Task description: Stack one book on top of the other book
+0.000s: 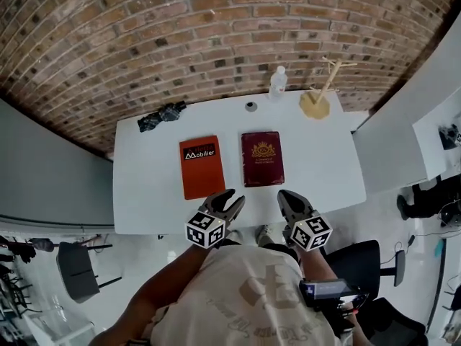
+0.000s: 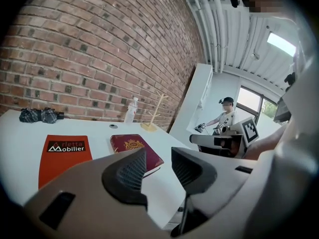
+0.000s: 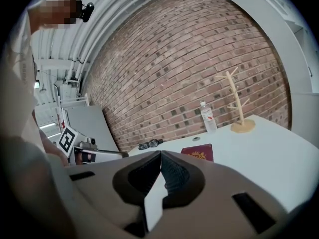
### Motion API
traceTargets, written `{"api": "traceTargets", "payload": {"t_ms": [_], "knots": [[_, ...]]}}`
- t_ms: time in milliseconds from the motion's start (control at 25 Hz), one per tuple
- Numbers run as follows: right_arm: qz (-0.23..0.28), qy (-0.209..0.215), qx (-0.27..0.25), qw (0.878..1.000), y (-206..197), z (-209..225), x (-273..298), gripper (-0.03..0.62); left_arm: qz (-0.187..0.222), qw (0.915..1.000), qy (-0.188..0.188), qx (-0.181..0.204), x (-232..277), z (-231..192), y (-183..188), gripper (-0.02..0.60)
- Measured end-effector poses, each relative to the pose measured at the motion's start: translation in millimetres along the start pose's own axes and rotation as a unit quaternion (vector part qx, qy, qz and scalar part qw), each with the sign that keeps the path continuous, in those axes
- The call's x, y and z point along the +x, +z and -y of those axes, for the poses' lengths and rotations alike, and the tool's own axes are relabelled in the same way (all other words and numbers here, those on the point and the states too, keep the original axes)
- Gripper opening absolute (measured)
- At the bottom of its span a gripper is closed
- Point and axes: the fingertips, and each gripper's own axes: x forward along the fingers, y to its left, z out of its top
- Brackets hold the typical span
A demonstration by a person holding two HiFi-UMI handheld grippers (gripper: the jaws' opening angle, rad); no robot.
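Observation:
Two books lie flat side by side on the white table (image 1: 144,193): an orange book (image 1: 202,166) on the left and a maroon book (image 1: 262,158) with a gold crest on the right. My left gripper (image 1: 227,200) hovers at the table's near edge, just short of the orange book, open with nothing between its jaws. My right gripper (image 1: 288,197) hangs at the near edge in front of the maroon book, shut and empty. The left gripper view holds the orange book (image 2: 65,156) and the maroon book (image 2: 134,148) beyond the parted jaws. The maroon book (image 3: 198,152) lies ahead in the right gripper view.
Along the table's far edge by the brick wall are a black folded umbrella (image 1: 161,115), a small round cap (image 1: 251,107), a clear bottle (image 1: 277,83) and a wooden branch stand (image 1: 317,99). A black chair (image 1: 364,262) stands at my right. Another person (image 2: 225,116) is in the background.

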Motion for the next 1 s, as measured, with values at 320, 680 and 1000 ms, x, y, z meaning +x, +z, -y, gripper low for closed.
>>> {"api": "traceTargets", "payload": {"t_ms": [320,680,1000], "knots": [[-0.007,0.024,0.011,1.000,6.6,28.3,14.5,0.021,-0.024,0.9976,0.065,-0.001,20.3,-20.6,3.3,0.244],[-0.027,0.059,0.011,0.998,20.0,63.8,38.3,0.021,-0.046,0.9916,0.120,-0.017,51.9,-37.4,11.4,0.313],[-0.047,0.094,0.007,0.994,28.7,87.3,60.4,0.021,-0.037,0.9864,0.156,-0.036,64.5,-50.4,28.2,0.313]]}}
